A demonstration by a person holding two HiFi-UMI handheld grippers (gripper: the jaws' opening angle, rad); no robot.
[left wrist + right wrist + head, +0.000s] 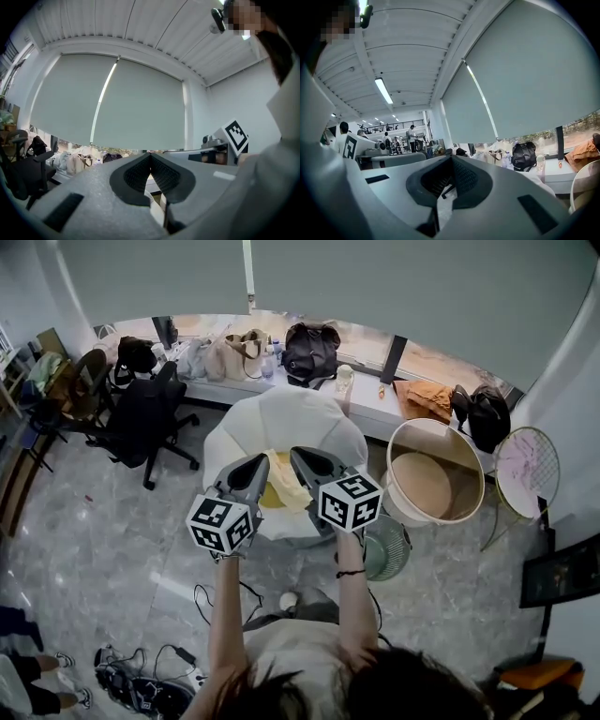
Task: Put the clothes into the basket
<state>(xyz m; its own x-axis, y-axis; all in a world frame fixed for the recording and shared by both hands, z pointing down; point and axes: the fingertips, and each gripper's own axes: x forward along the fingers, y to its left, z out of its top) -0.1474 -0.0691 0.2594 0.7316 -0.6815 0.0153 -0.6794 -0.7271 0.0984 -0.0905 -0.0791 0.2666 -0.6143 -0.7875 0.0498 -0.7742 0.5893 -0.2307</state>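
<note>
Each gripper, left (262, 459) and right (296, 454), is a grey shell that narrows to a point at the fingers. The pads (138, 174) inside are black and ribbed. Behind the fingers each shell carries a cube, left (222, 524) and right (350, 502), faced with black-and-white square markers. Farther back come bare forearms, a black band (350, 572) on the right wrist, a pale short-sleeved top (300, 652) and dark hair (403, 690).

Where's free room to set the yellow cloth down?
The round basket, right of the white beanbag, is empty. Bare floor lies between beanbag and black office chair. The window ledge is crowded with bags.
</note>
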